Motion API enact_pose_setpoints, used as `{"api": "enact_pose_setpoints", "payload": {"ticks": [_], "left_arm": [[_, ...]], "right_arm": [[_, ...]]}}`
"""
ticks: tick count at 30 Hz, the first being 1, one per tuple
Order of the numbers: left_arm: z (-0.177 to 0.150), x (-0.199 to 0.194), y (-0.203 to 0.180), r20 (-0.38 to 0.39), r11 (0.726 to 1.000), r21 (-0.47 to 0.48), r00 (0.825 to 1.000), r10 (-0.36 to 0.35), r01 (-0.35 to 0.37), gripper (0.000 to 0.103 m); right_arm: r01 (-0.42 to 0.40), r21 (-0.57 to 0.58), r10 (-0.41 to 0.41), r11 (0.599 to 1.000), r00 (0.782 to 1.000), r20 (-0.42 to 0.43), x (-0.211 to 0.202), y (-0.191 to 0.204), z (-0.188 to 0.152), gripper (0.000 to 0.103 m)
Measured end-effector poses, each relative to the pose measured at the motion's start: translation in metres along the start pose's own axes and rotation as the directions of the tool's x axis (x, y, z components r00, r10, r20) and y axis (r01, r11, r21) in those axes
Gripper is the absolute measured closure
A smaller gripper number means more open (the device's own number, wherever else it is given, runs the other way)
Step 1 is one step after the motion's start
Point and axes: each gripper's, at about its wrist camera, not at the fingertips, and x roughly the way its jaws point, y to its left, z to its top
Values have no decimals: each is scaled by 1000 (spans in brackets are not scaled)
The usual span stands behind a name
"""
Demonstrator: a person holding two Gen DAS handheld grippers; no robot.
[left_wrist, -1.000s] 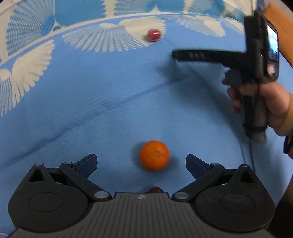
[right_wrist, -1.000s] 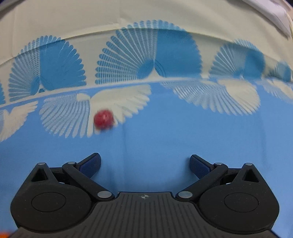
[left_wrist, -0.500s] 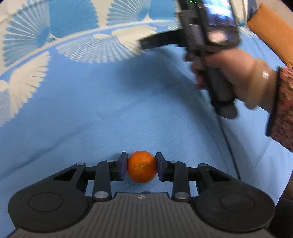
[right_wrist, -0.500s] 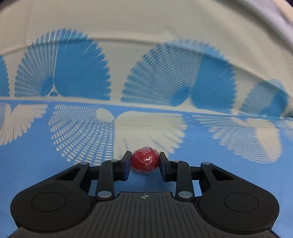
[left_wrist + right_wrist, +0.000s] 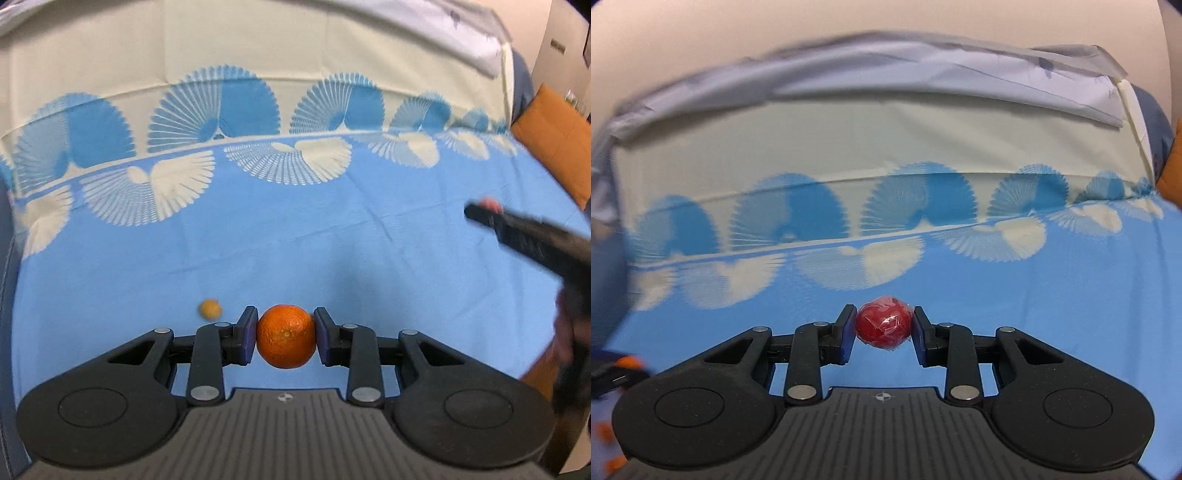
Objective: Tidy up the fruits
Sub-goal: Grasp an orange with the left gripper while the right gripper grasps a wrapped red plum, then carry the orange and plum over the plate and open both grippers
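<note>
My left gripper point(image 5: 285, 335) is shut on an orange tangerine point(image 5: 286, 336), held well above the blue patterned cloth point(image 5: 332, 240). A small yellow-orange fruit point(image 5: 210, 308) lies on the cloth below, just left of the left finger. My right gripper point(image 5: 884, 328) is shut on a small red fruit wrapped in clear film point(image 5: 884, 327), lifted clear of the cloth. In the left wrist view the right gripper point(image 5: 484, 212) shows blurred at the right edge, with a red blur at its tip.
A blue cloth with white and blue fan patterns point(image 5: 1052, 295) covers the surface, its cream band point(image 5: 868, 140) at the far side. A pale grey sheet point(image 5: 923, 74) lies behind it. An orange cushion point(image 5: 554, 140) sits at the far right.
Both grippers closed, the left on the tangerine and the right on the red fruit, then rose off the cloth. The right gripper swung from the far middle to the right edge of the left view.
</note>
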Motion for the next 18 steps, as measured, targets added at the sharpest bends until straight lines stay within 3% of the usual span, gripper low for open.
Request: {"api": "enact_pose_setpoints", "payload": {"ticks": [3,7,14,18], "left_arm": [[-26,-37,5,27,1000,-29,1000,-5,6,67],[-62,-68,13,-9,999,-44,1000,-2,1,67],[-112,-98,27,-30,996,-81,999,21,-23,67],[-128,-119,35,-4,994,-102,1000,29,-29,67]], "right_arm": [[-85,13,85,996,996,-19,-47,24,-15,70],[-146,-7,146,989,989,-32,-96,56,-34,70],[-230,-73,226,971,973,-50,-142,102,-59,70],[-252,-116,247,961,967,-58,-156,119,-67,70]]}}
